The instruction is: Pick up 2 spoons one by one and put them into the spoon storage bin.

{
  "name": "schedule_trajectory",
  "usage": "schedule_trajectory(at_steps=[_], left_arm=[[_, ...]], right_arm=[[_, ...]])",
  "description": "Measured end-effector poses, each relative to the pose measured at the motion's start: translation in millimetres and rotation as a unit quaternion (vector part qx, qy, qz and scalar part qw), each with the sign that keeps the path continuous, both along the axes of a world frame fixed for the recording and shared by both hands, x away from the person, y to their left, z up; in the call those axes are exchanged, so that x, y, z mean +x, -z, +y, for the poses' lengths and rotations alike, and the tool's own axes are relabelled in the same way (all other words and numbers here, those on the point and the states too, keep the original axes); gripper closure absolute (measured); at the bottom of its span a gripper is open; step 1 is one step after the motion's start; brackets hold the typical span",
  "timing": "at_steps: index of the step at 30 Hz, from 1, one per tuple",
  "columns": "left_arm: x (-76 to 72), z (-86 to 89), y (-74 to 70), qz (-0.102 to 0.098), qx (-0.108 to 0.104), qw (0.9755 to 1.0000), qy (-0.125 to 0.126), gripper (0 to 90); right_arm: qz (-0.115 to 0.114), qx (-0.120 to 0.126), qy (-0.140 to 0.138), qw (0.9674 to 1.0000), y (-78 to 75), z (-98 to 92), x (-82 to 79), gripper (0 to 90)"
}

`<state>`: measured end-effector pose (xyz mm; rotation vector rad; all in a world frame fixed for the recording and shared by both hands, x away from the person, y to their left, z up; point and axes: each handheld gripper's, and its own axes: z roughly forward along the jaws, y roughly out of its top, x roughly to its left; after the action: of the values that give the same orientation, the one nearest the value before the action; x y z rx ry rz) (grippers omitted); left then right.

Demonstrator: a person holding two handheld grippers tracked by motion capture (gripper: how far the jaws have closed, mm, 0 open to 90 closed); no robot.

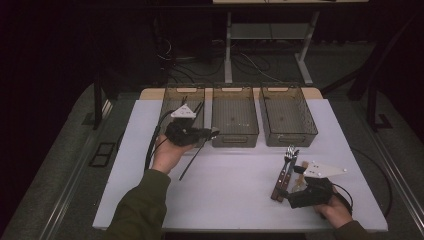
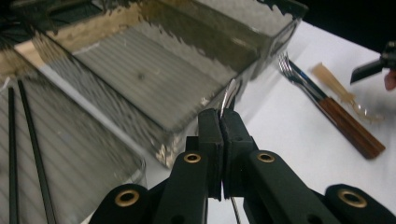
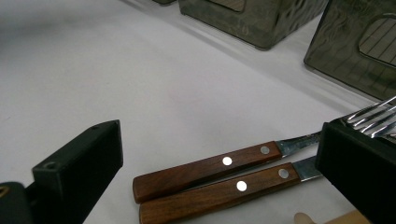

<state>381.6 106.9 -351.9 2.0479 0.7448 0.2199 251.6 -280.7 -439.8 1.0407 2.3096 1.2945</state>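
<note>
Left claw (image 2: pixel 220 122) pinched on a thin metal utensil (image 2: pixel 229 95); right claw (image 3: pixel 219 154) wide open over two forks.

The utensil in your left claw looks light, stiff and slick: its bright, narrow end sticks up just past the closed tips, a thin dark shaft trails below, and the middle bin (image 2: pixel 154 74) lies right ahead. Keep the pinch firm so it cannot swivel. The two wooden-handled forks (image 3: pixel 210 179) lie side by side between your right claw's parted jaws; judged rigid, best taken across the riveted handles.
</note>
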Motion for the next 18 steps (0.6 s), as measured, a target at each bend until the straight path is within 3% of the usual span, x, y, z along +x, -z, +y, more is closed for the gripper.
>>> schedule_trajectory(at_steps=[5,14,18], left_arm=[[15.4,-10.9,-12.5,-0.009,0.001,1.0000,0.002,89.1],[50.7,-35.4,-33.2,-0.036,0.008,0.9992,-0.015,89.0],[65.8,-48.3,-39.1,-0.046,0.023,0.9985,-0.017,89.1]], right_arm=[[0.000,0.002,0.001,1.0000,0.1,0.0,-0.1,0.6],[0.000,0.008,0.003,1.0000,-0.8,0.0,-0.9,0.6],[0.000,0.011,0.003,0.9999,-1.2,-0.6,-0.8,0.5]])
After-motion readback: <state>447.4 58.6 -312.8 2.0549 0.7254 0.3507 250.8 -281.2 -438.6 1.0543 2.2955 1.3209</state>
